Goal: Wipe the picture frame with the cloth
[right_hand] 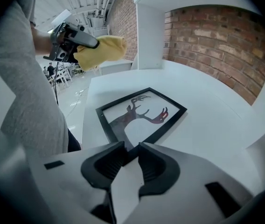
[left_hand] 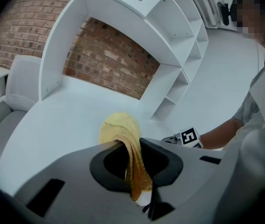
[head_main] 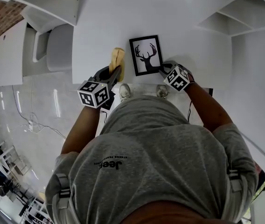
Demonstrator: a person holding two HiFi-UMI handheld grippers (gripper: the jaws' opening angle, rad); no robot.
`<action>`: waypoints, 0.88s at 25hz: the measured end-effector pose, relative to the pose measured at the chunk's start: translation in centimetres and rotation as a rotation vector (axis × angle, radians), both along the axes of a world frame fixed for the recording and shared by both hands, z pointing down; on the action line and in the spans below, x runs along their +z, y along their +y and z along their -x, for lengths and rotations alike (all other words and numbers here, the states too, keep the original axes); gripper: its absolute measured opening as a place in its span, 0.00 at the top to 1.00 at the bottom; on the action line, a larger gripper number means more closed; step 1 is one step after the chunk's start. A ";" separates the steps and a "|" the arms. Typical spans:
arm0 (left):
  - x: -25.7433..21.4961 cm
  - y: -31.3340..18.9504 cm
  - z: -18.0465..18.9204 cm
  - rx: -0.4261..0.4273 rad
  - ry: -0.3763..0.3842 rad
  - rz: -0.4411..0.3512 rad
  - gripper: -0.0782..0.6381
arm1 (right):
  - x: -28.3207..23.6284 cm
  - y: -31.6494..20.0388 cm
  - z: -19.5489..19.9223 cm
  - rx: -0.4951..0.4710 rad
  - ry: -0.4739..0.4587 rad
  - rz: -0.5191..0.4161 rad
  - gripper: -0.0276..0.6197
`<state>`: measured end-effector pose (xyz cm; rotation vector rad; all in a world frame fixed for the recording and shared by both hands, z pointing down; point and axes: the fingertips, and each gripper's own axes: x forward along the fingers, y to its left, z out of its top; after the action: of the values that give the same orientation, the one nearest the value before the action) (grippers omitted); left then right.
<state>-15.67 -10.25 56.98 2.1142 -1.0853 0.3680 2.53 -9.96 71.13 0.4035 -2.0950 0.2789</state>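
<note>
Cloth (head_main: 117, 59), soft and yellow, is pinched tight in the jaws of the left gripper (head_main: 115, 73), and it bunches out past the tips. It hangs in the air, not touching the white table (head_main: 100, 22). The left arm is bent, with the gripper pointing to 1 o'clock.

At 3 o'clock from the cloth, just beside it, the picture frame (head_main: 146, 55) lies flat on the table, with a black deer in it.

The right gripper (head_main: 164, 69) has its jaws squeezed on the frame's corner at 5 o'clock. The right arm is bent and points to 11 o'clock.

I think the cloth should come down onto the glass and rub gently, while the right gripper holds tight so the frame does not slide
</note>
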 end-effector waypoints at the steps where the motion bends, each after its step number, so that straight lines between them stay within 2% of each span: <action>1: 0.3 -0.1 0.0 -0.001 -0.005 0.004 0.80 | 0.0 0.0 0.0 0.007 -0.005 0.002 0.81; 4: 1.5 -1.0 0.0 0.003 -0.043 0.016 0.80 | 0.0 0.0 -0.1 0.016 -0.013 0.003 0.81; 7: 3.3 -2.8 -0.4 0.044 -0.131 0.025 0.80 | 0.0 0.0 0.0 0.020 -0.010 0.009 0.81; 12: 7.2 -7.2 -2.0 0.183 -0.359 0.024 0.80 | -0.1 0.1 0.0 0.021 0.001 0.010 0.81; 16: 10.1 -10.8 -2.9 0.257 -0.534 0.020 0.80 | 0.0 0.1 0.0 0.028 0.002 0.002 0.81; 22: 13.0 -12.6 -4.5 0.369 -0.654 0.060 0.80 | 0.0 0.0 0.0 0.028 0.009 0.000 0.81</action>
<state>-11.22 -22.84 69.93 2.1884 -0.9925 1.3200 2.49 -9.94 71.10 0.4335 -2.0818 0.2929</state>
